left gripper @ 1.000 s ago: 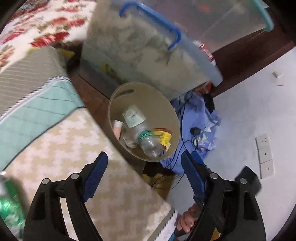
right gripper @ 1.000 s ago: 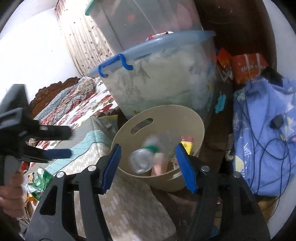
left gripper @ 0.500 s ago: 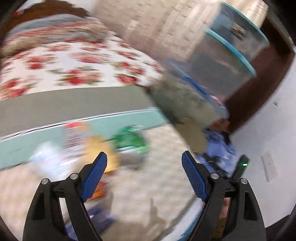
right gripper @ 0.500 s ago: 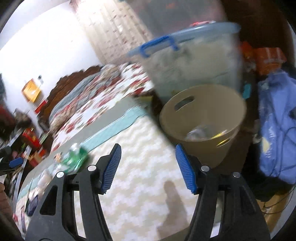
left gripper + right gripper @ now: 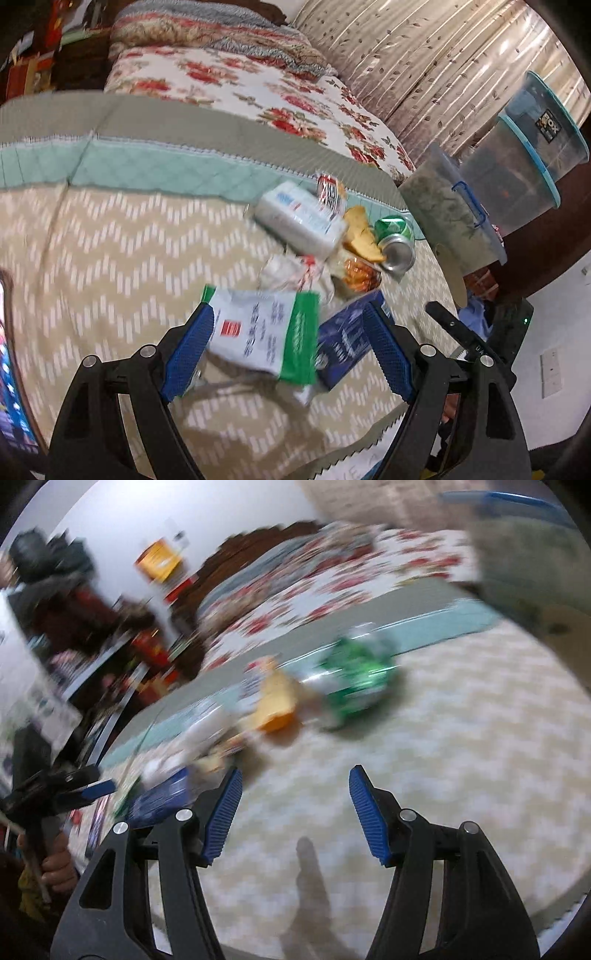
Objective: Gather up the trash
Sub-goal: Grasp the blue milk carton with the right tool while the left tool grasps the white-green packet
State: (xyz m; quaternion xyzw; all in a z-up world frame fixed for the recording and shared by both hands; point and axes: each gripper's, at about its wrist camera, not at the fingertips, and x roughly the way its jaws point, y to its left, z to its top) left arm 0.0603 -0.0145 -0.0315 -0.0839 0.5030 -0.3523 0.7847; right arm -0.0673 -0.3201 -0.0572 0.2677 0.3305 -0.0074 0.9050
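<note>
Trash was seen heaped on the bed (image 5: 92,258): a green-and-white packet (image 5: 266,332) between the wide-open, empty left tongs (image 5: 291,347), a green can (image 5: 354,672) beyond the open, empty right tongs (image 5: 295,812).

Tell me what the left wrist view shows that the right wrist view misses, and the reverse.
Only the left wrist view shows the white-and-green packet lying between the open left gripper fingers, the white wrapped pack, and the stacked clear bins. Only the right wrist view shows the cluttered shelves, the hand holding the left gripper, and the right gripper, open over bare bedspread. Both show the green can, the dark blue pack and the floral bedding.
</note>
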